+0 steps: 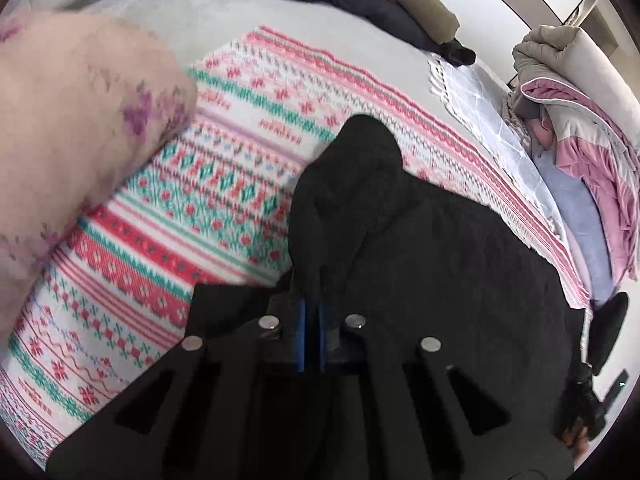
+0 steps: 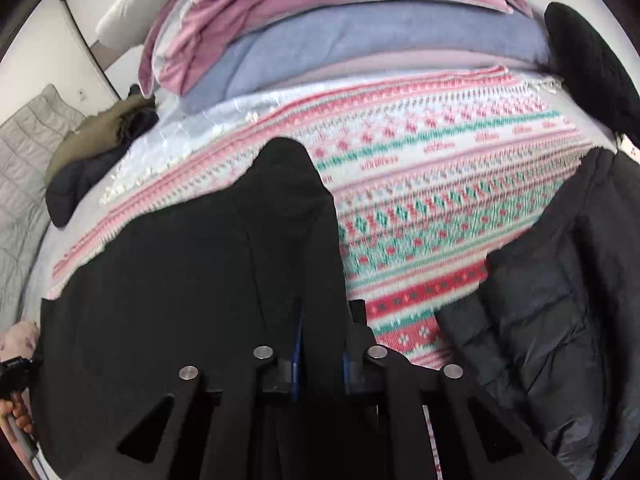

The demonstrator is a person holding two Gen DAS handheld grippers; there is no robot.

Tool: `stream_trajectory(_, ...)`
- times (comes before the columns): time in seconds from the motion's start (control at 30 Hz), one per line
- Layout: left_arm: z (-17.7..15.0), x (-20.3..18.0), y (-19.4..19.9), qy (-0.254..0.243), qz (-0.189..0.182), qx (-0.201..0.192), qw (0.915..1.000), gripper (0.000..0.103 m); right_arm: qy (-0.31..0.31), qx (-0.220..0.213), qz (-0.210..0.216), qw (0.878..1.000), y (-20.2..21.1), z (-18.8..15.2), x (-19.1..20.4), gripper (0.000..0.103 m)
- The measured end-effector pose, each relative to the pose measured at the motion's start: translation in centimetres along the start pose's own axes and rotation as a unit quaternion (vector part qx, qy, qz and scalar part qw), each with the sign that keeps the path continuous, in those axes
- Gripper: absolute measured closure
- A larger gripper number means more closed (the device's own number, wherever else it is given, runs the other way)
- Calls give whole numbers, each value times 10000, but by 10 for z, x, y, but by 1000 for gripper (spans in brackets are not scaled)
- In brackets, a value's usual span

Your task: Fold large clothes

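A large black garment (image 1: 432,248) lies bunched on a patterned red, green and white blanket (image 1: 180,208), which is spread over a bed. My left gripper (image 1: 312,312) is shut on a fold of the garment, and black cloth rises from between its blue pads (image 1: 301,332). In the right wrist view the same black garment (image 2: 172,288) covers the lower left of the blanket (image 2: 440,208). My right gripper (image 2: 320,336) is shut on a thick ridge of the garment. The cloth fills the gap between its fingers and hides the tips.
A dark puffer jacket (image 2: 560,312) lies at the blanket's right side. Pink and blue bedding (image 2: 360,32) is piled beyond the blanket. Blurred pink floral fabric (image 1: 76,128) fills the left of the left wrist view. Another dark jacket and an olive cushion (image 1: 416,4) lie far off.
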State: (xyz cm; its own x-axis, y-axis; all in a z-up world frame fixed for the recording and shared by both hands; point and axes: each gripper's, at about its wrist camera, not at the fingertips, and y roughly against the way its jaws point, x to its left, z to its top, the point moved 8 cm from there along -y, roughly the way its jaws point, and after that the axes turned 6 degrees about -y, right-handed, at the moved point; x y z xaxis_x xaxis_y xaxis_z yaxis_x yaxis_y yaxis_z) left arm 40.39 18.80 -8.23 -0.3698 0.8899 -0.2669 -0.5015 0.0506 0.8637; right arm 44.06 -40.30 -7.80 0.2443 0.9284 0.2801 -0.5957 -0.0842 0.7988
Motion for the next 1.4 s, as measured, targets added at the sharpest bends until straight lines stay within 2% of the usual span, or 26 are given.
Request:
stream_trajectory(0.1,3,1,-7,148,113,-90,9998,98,-276,-106,32,9996,-4,9,8,92)
stream_trajectory(0.17,-2,7,-15,183,321,-170,9992,97,-407,-103,-50,9991,-15,11,8,92)
stream_trajectory(0.27,-12,6,-24,-66,632,-503,9967,97,-295,-118,-418,9986,-44,5,1,92)
stream_trajectory(0.37,-13,3,-23,-247,902,-744,9928,97,-29,-361,-833,9959,-53,2,3,92)
stream_trajectory(0.47,-13,2,-25,-317,896,-745,9927,95,180,-462,-1112,9926,-52,1,10,90)
stream_trajectory(0.5,-13,4,-24,-259,788,-740,9938,93,174,-445,-1109,9927,-52,1,10,86)
stream_trajectory(0.57,-12,10,-15,-106,469,-629,9969,81,85,-312,-1010,9944,-47,2,6,80)
stream_trajectory(0.6,-12,15,-8,21,326,-568,9978,78,39,-183,-967,9951,-40,2,4,73)
stream_trajectory(0.67,-13,27,20,431,121,-730,9963,71,-262,-160,-691,9971,-10,0,1,66)
stream_trajectory(0.7,-16,33,38,574,60,-835,9948,69,-413,-237,-523,9975,6,-2,1,58)
stream_trajectory(0.73,-21,35,50,646,28,-868,9941,64,-548,-312,-407,9972,22,-7,1,42)
stream_trajectory(0.77,-31,38,66,748,4,-845,9936,56,-763,-406,-285,9959,46,-17,-1,34)
stream_trajectory(0.8,-41,40,77,843,9,-761,9935,54,-932,-448,-136,9945,63,-29,-1,26)
stream_trajectory(0.87,-69,33,103,853,-96,-676,9940,53,-1165,-328,299,9922,84,-56,6,26)
stream_trajectory(0.93,-98,18,123,580,-147,-653,9961,49,-1282,-63,589,9900,95,-90,12,26)
stream_trajectory(1.03,-133,0,136,346,-184,-662,9970,44,-1170,429,685,9898,95,-136,24,26)
stream_trajectory(1.07,-141,-3,135,300,-197,-658,9972,44,-1122,460,727,9899,95,-146,27,26)
stream_trajectory(1.17,-154,-2,121,174,-18,-644,9978,44,-908,306,637,9934,99,-161,29,26)
stream_trajectory(1.27,-162,19,99,80,545,-598,9967,44,-704,-20,534,9961,98,-169,20,26)
stream_trajectory(1.33,-163,25,92,17,635,-608,9961,44,-716,43,618,9955,83,-178,14,26)
stream_trajectory(1.4,-161,24,91,-138,706,-649,9953,44,-609,170,512,9967,73,-178,14,26)
